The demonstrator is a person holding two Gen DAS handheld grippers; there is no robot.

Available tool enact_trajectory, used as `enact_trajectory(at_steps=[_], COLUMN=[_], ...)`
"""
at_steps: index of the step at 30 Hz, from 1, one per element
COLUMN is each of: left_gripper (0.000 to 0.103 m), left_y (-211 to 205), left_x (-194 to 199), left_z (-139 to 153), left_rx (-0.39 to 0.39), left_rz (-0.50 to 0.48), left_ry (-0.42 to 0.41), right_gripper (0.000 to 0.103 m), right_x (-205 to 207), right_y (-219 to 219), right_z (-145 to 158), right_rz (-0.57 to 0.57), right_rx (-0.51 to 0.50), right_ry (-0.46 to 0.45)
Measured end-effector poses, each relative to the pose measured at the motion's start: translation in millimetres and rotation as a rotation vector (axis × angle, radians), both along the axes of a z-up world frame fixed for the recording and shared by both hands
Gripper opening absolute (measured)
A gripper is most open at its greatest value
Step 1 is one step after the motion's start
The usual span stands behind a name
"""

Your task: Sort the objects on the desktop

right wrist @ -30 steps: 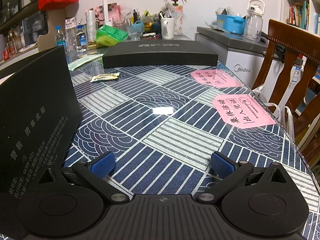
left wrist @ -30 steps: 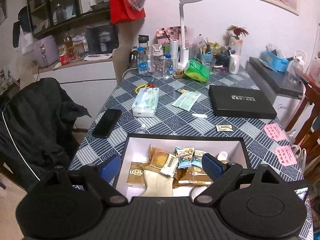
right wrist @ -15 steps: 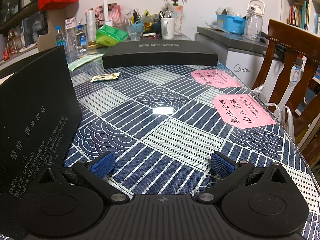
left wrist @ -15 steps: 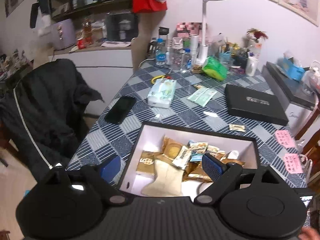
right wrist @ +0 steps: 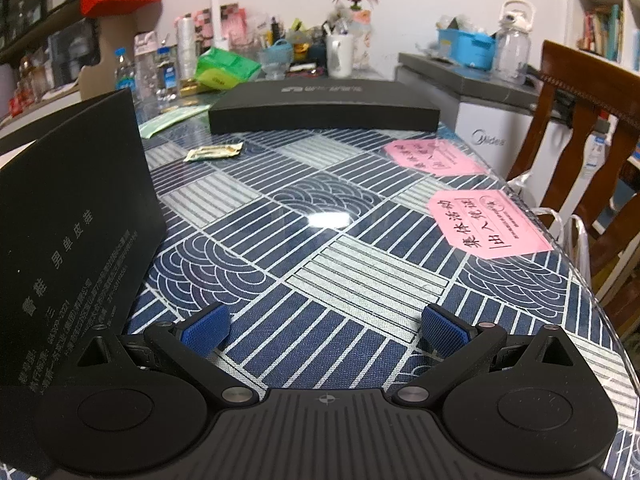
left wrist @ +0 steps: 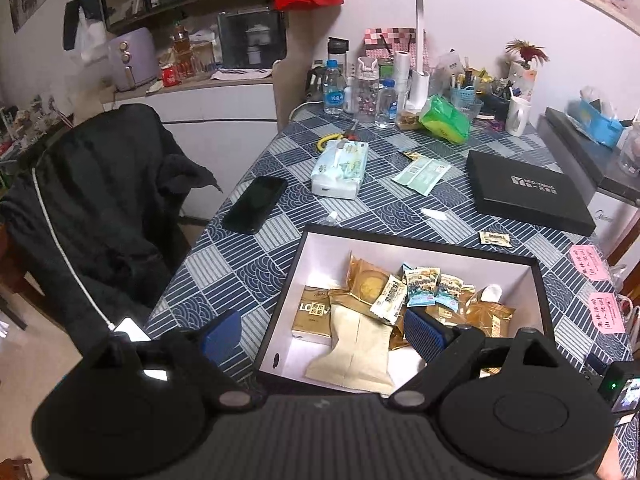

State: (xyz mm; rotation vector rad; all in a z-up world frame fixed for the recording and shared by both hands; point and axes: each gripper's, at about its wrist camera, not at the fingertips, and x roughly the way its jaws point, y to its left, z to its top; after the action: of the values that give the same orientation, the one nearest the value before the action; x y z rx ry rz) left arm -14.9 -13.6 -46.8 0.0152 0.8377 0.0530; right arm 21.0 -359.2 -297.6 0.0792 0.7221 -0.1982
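Sorting under way: I hold both grippers empty over a half-filled box on the patterned surface.

From the left: a black phone, a tissue pack and a green sachet lie loose beyond the open box, where gold and blue snack packets are already heaped; my left gripper hangs above its near wall, jaws spread wide, nothing between them. I judge a fresh pick is next, calling for a reach past the box. A small yellow sachet lies just beyond the box's corner, near my right gripper, which sits low with jaws spread and empty, beside the box's black outer wall. The black lid lies further back. The box's contents under the top layer are hidden.
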Motion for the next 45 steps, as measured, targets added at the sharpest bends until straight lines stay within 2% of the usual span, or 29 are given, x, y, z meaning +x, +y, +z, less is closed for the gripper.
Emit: enact_trajectory(at_steps=[2,5,10,16,20,23,25,28,32,36,39,45], left_gripper=[0.103,0.103,0.103,0.103,0.103,0.103,0.103,0.103,0.103,0.103,0.103,0.103], left_y=[6.7,20.0,43.3,65.6,73.2,80.0,86.0,96.3,104.1,109.4,112.9,117.1], left_x=[3.0,6.7,11.8,19.3,22.9,22.9,23.4,22.9,23.0,26.6,29.8,30.4], left_z=[-2.0,-2.2,0.4,4.3,7.7,6.9,5.9,3.8,2.0,-1.7,-3.4,-7.1], left_rx=[0.001,0.008,0.0,-0.047,-0.041,-0.049,-0.074,-0.111,-0.114,-0.099,-0.095,-0.07], left_rz=[-0.017,-0.04,-0.059,-0.083,-0.094,-0.093,-0.094,-0.101,-0.113,-0.095,-0.119,-0.148], left_ry=[0.001,-0.005,-0.023,-0.026,-0.029,-0.021,-0.009,0.008,0.014,0.042,0.042,0.024], right_gripper=[0.103,0.103,0.103,0.103,0.103,0.103,0.103,0.103,0.103,0.103,0.103,0.103], right_x=[5.9,5.6,-11.2,-26.8,-26.5,-26.0,-20.8,-12.7,-0.6,19.6,33.4,65.8], right_y=[-5.2,-12.5,-0.3,36.1,75.4,102.3,115.8,136.3,167.3,204.3,228.4,249.9], right_z=[5.0,16.5,68.9,153.8,200.1,232.7,251.6,270.0,290.4,295.4,296.6,295.9], right_rz=[0.008,-0.054,-0.109,-0.017,0.023,0.038,0.044,0.076,0.128,0.187,0.22,0.236], right_rx=[0.011,0.012,-0.087,-0.026,-0.064,-0.051,-0.021,0.015,0.062,0.044,0.028,0.107], right_ry=[0.054,0.119,0.048,-0.042,-0.092,-0.144,-0.141,-0.141,-0.14,-0.102,-0.081,-0.039])
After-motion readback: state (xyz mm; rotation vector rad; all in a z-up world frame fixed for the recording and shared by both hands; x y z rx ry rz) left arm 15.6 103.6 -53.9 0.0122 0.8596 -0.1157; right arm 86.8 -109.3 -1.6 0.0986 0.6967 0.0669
